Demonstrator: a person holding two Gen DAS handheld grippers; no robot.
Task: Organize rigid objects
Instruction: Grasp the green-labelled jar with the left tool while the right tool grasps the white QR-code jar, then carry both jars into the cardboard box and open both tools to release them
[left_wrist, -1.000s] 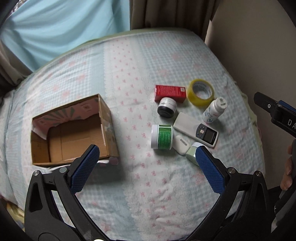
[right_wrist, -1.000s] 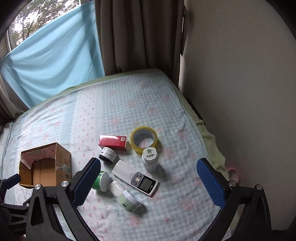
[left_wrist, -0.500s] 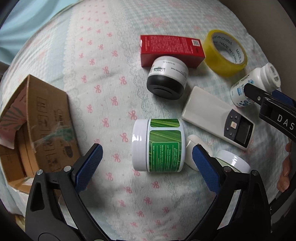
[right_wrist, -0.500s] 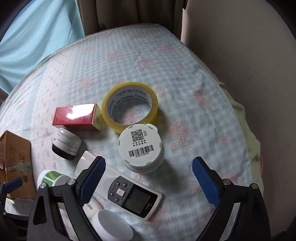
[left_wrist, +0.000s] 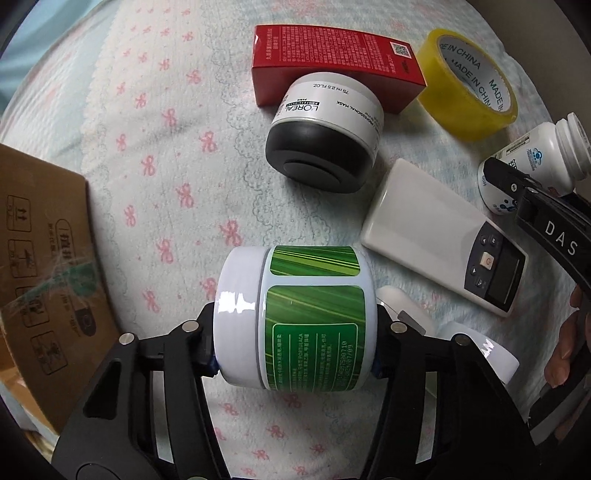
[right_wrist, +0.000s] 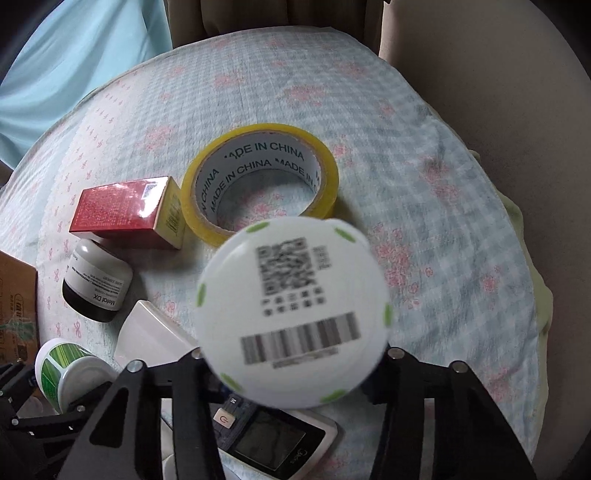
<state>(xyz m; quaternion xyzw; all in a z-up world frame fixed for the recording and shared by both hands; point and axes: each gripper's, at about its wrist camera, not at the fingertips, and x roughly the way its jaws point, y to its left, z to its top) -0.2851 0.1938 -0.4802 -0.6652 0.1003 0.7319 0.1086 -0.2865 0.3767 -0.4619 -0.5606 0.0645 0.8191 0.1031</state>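
Grip status first. We read the left gripper (left_wrist: 293, 360) as closing on the green-labelled jar (left_wrist: 295, 321): its jaws are drawing in, and the pads sit against the white lid on one side and the jar base on the other. The jar lies on its side on the bedspread (left_wrist: 155, 155), lid toward the cardboard box (left_wrist: 44, 280).

We read the right gripper (right_wrist: 291, 369) as pinched on the white pill bottle (right_wrist: 291, 310). The bottle stands upright between the fingers, and its cap, printed with a QR code and a barcode, faces the right wrist camera and is blurred. In the left wrist view we see the same bottle (left_wrist: 532, 162) with the right gripper's black finger across its body.

Positions of the remaining items, as we see them:
- The red carton (left_wrist: 332, 62) lies flat at the far side of the group.
- The black-and-white jar (left_wrist: 325, 140) lies on its side, touching the red carton's near edge.
- The yellow tape roll (right_wrist: 258, 181) lies flat just beside the carton and behind the pill bottle.
- The white remote (left_wrist: 443, 243) lies between the black-and-white jar and the pill bottle, screen end toward the right gripper.
- A small white container (left_wrist: 402, 306) sits just beside the green-labelled jar's base; we cannot tell what it is.

A person's fingers (left_wrist: 569, 332) show at the right edge of the left wrist view.
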